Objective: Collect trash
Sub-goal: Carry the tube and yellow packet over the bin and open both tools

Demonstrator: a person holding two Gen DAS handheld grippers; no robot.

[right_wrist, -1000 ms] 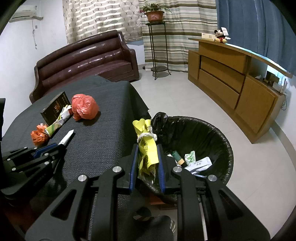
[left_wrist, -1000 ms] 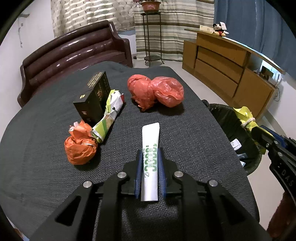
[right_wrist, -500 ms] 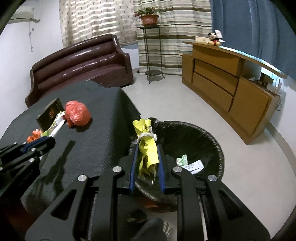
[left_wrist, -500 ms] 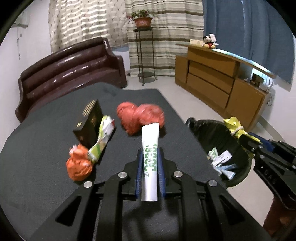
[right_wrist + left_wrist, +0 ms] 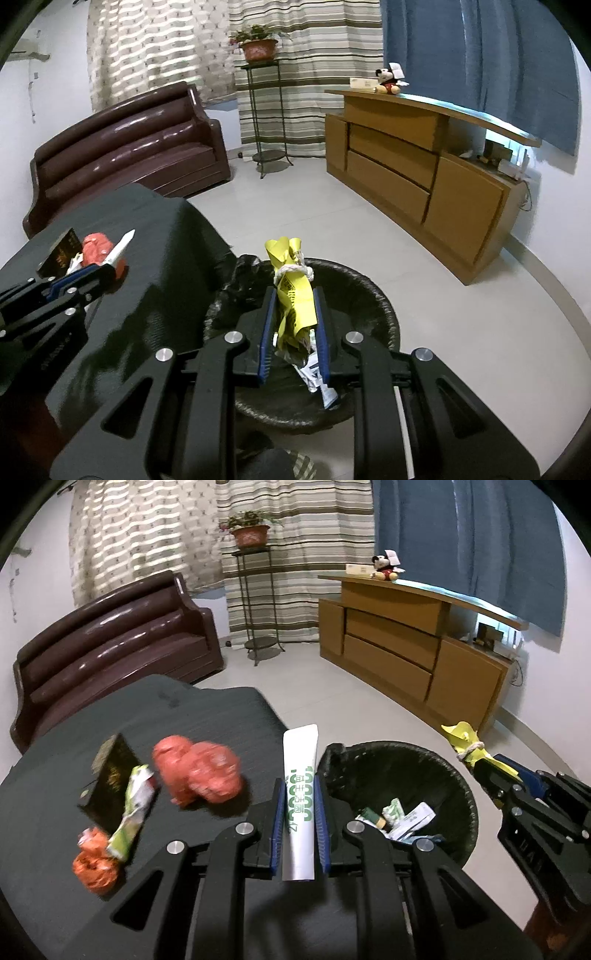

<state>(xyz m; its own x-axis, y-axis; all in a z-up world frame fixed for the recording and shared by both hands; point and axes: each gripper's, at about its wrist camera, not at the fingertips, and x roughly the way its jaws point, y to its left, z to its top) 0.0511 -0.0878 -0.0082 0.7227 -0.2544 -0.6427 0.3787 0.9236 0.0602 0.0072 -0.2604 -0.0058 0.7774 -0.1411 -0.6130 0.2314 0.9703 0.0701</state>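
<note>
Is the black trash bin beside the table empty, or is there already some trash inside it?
Not empty. In the left wrist view the trash bin already holds a few wrappers and paper scraps at its bottom, but most of the black liner is bare.

Both tongs have swung toward the black bin [image 5: 454,775]; the yellow wrapper [image 5: 291,291] now hangs over it.

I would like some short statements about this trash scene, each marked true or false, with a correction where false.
1. The left gripper grips a white tube with green print. True.
2. The right gripper is empty. False: it grips a crumpled yellow wrapper tied with string.
3. The round bin with a black liner already holds some trash. True.
4. The crumpled red plastic bags lie in the bin. False: they lie on the dark cloth-covered table.
</note>
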